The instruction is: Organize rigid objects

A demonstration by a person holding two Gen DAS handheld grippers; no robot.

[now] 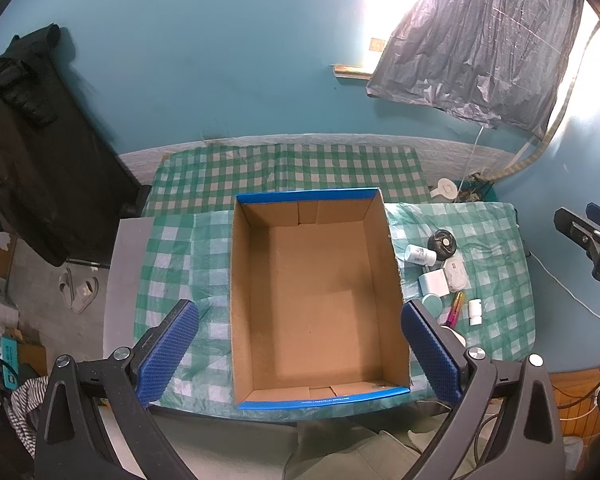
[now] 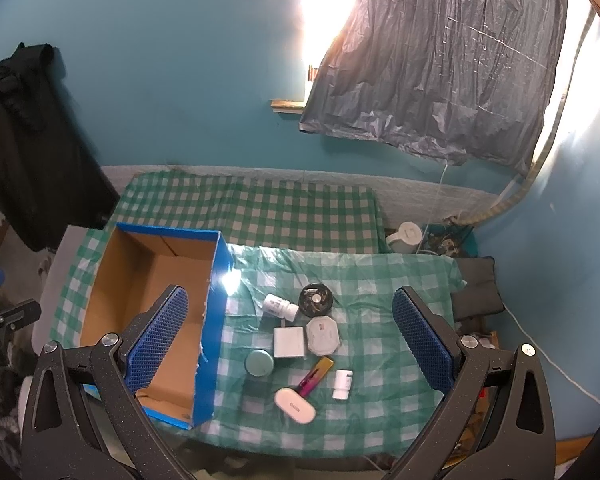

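I see the left gripper (image 1: 300, 354) held above the cardboard box (image 1: 312, 300), its jaws wide apart and gripping nothing; the pads (image 1: 168, 354) are blue with a fine knobbed texture on matte black arms. The box is rectangular, plain brown corrugated card inside, glossy blue outside with a blue rim, and its floor is bare. It sits on the tabletop (image 1: 172, 248), which is covered in a thin, wrinkled green-and-white checked plastic sheet.

The right gripper (image 2: 290, 340) hangs over the cluster of small rigid items just beside the box's right wall, jaws likewise spread, nothing between them. In the cluster:
- round black dish (image 2: 315, 300) with a shiny centre
- white cylindrical bottle (image 2: 279, 306) lying on its side, touching the dish
- white square block (image 2: 289, 342)
- white octagonal case (image 2: 322, 335), touching the block
- teal round lid (image 2: 259, 362), matte
- slim stick (image 2: 315, 376), pink-to-gold, glossy
- small white vial (image 2: 342, 384), upright or tilted I cannot tell
- white oval pill-shaped case (image 2: 295, 405), smooth, nearest me

A creased grey plastic sheet (image 2: 432, 68) hangs over the window on the teal wall.
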